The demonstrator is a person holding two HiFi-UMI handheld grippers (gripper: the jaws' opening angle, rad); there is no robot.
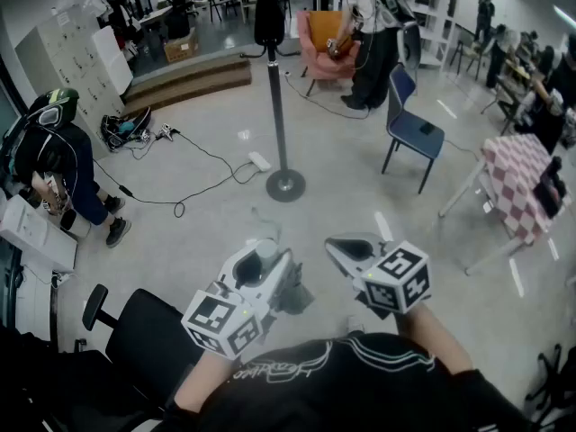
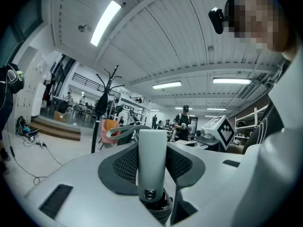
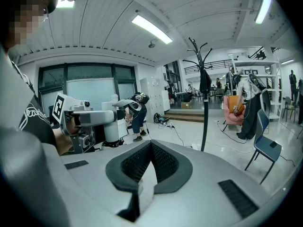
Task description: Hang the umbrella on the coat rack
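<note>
The coat rack (image 1: 278, 115) stands on the floor ahead on a round base, with a dark garment (image 1: 268, 12) hanging at its top. It also shows far off in the left gripper view as the rack (image 2: 106, 86), and in the right gripper view as the rack (image 3: 204, 79). My left gripper (image 1: 268, 257) is held level, and its pads press on the pale cylindrical handle of the folded umbrella (image 2: 152, 160). A grey wrist strap (image 2: 124, 130) loops beyond the jaws. My right gripper (image 1: 346, 246) is beside it, tilted down, its tips (image 3: 151, 145) touching with nothing between them.
A blue chair (image 1: 414, 124) stands right of the rack and a table with a checked cloth (image 1: 526, 183) is at far right. A person (image 1: 54, 151) bends over at left. A cable and power strip (image 1: 259, 161) lie near the rack's base. A black office chair (image 1: 135, 331) is at lower left.
</note>
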